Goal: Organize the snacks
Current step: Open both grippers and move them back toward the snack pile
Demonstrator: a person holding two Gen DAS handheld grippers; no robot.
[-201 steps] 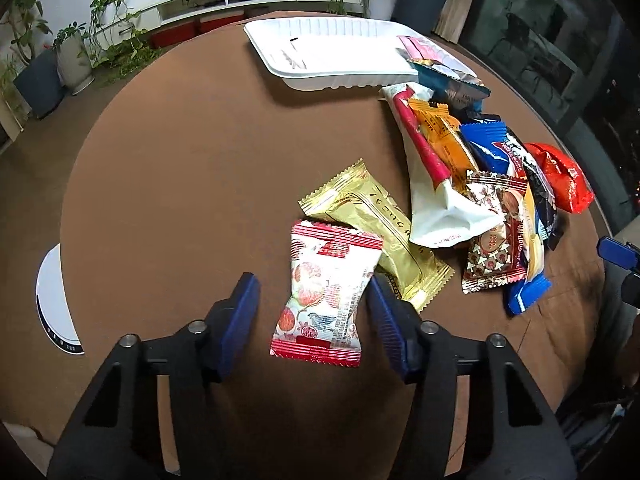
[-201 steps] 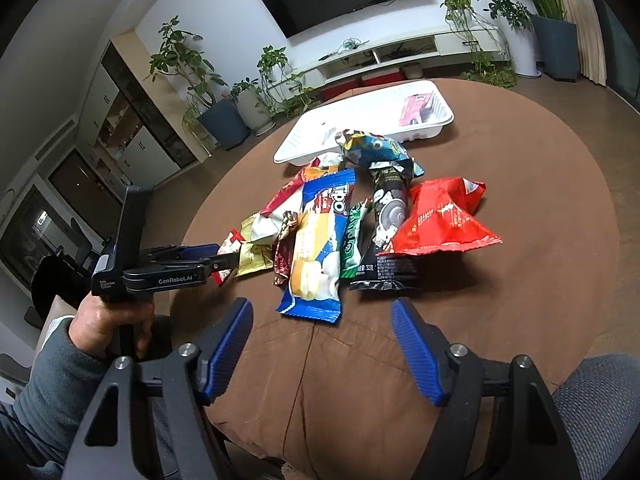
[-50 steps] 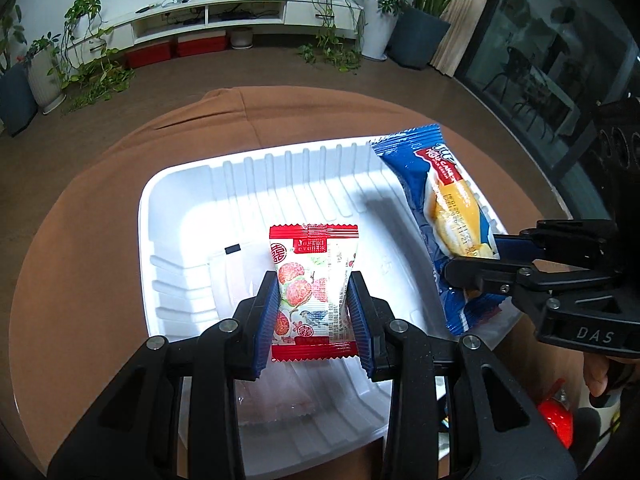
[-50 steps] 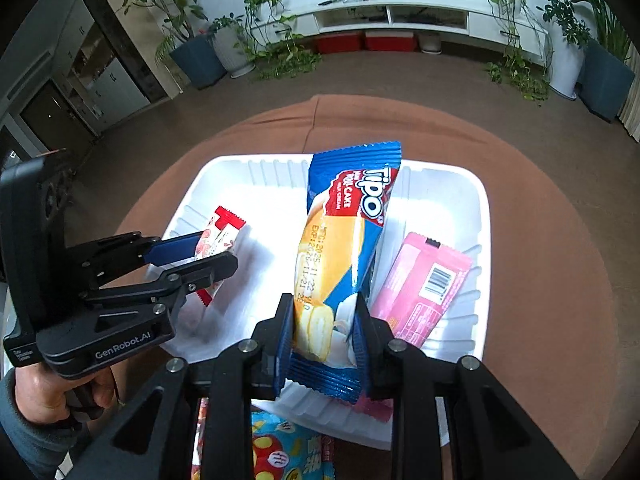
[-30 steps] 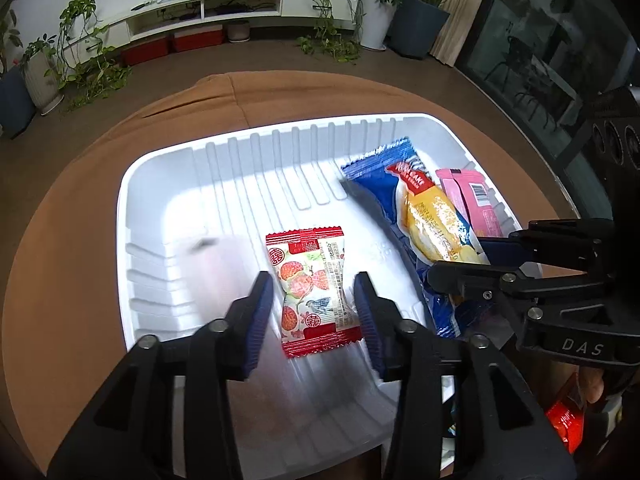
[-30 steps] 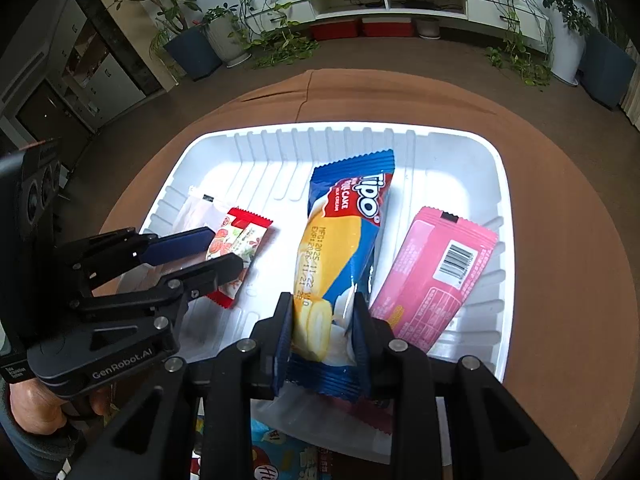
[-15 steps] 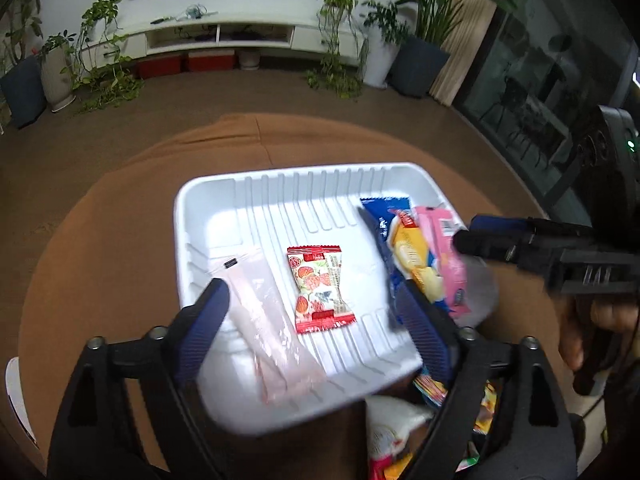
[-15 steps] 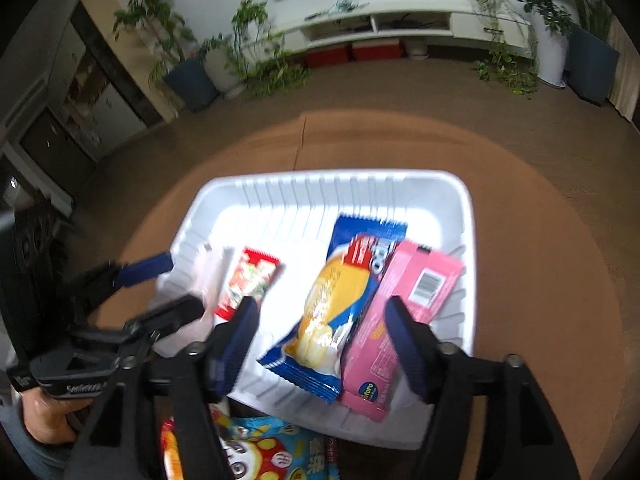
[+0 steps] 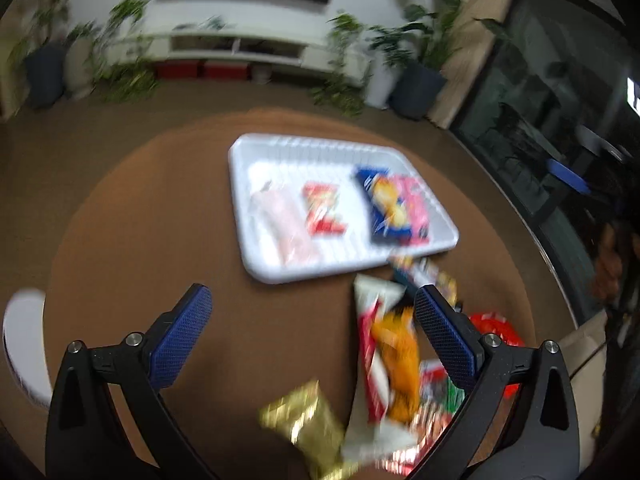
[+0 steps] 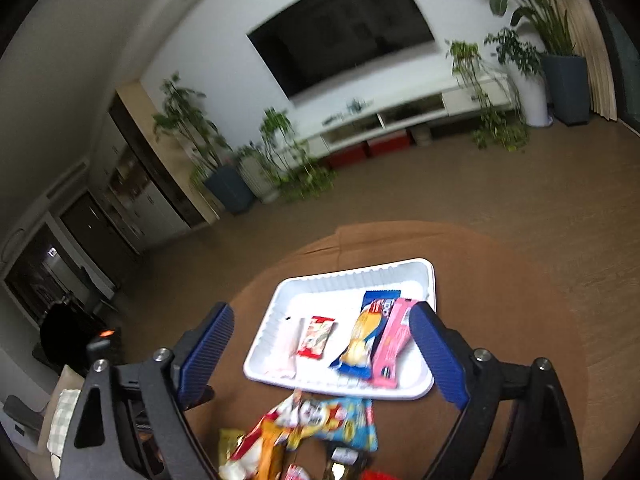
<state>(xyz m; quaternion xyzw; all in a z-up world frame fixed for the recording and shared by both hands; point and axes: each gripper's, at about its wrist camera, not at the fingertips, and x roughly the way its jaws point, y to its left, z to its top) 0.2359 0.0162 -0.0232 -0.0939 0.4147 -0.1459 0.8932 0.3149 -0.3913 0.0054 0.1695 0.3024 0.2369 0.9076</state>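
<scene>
A white tray [image 9: 280, 148] [image 10: 420, 276] sits on the round brown table [image 9: 140, 220]. In it lie a pale pink packet [image 9: 288, 228], a red and white snack [image 9: 322, 210] [image 10: 316, 337], a blue cake packet [image 9: 384, 204] [image 10: 366, 340] and a pink packet [image 9: 418, 204] [image 10: 394, 344]. My left gripper [image 9: 314, 340] is open and empty, pulled back above the table. My right gripper [image 10: 324, 356] is open and empty, raised in front of the tray. A pile of loose snacks [image 9: 392, 364] [image 10: 316, 424] lies near the tray's front edge, with a gold packet [image 9: 312, 420] nearest. The view is blurred.
A white object [image 9: 24, 344] sits at the table's left edge. Potted plants [image 10: 280, 152], a low white TV stand [image 10: 400, 120] and a wall TV [image 10: 344, 28] stand behind. Part of the other gripper [image 10: 100, 344] shows at left.
Both grippers let go of their snacks in the tray, opened wide, and drew back and up away from it. The red and white snack and blue cake packet now lie in the tray.
</scene>
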